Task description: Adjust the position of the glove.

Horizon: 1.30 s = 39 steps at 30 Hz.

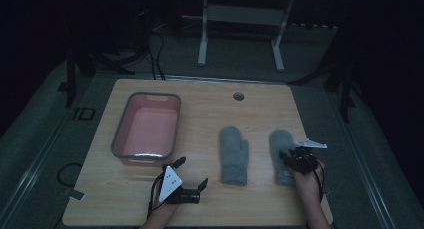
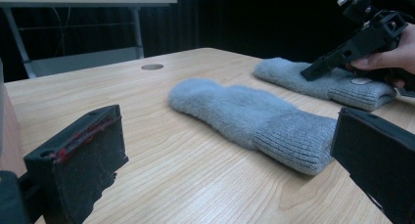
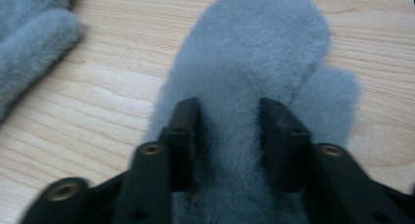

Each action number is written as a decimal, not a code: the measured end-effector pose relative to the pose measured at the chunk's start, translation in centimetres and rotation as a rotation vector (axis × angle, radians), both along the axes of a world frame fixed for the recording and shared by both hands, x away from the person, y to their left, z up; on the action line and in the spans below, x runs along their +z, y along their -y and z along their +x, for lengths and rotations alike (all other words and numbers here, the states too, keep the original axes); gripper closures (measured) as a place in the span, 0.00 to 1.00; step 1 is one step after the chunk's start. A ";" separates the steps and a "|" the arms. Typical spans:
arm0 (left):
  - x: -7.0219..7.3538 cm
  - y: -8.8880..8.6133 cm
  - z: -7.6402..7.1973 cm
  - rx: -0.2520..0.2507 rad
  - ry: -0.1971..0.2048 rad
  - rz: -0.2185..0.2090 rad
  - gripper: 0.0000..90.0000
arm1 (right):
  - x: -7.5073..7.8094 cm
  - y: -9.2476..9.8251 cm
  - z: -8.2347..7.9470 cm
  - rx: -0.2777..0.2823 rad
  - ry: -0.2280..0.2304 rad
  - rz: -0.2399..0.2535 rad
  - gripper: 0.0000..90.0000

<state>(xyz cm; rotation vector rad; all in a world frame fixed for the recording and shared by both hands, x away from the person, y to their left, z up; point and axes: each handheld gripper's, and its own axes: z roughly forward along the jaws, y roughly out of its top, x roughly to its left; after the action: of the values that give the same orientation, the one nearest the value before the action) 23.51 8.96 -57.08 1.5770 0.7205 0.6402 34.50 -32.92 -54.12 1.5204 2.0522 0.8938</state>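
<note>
Two grey fleece mittens lie flat on the wooden table (image 1: 260,101), cuffs toward me. My right gripper (image 1: 287,159) points down on the right mitten (image 1: 280,141) near its cuff. In the right gripper view its jaws (image 3: 230,111) stand partly apart, sunk into the fleece of this mitten (image 3: 264,43), with a ridge of pile between them. The left mitten (image 1: 234,154) lies free a little to the left. My left gripper (image 1: 192,171) rests low near the front edge, open and holding nothing. Its view looks along the table at the left mitten (image 2: 244,111) and the right gripper (image 2: 313,72) beyond.
A pink bin with a grey rim (image 1: 120,134) stands at the left of the table, with nothing visible inside. A round cable hole (image 1: 238,96) sits near the far edge. Beyond the table is a dark floor with cables and a desk frame (image 1: 202,44).
</note>
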 end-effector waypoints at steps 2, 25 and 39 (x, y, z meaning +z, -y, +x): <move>0.0 0.0 0.0 0.000 -0.001 0.001 0.00 | 0.2 0.0 -0.4 -0.002 0.000 0.001 0.53; 0.0 0.0 0.0 0.001 -0.004 -0.001 0.00 | -0.7 -1.3 -2.5 -0.107 0.002 -0.039 0.84; 0.0 -0.1 0.1 0.007 -0.011 -0.005 0.00 | 4.2 -4.1 -2.9 -0.165 0.067 0.019 0.90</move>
<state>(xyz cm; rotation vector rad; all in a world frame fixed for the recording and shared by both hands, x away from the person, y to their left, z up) 23.61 9.06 -57.06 1.5754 0.7357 0.6343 31.57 -28.78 -49.90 1.6208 1.8456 0.8904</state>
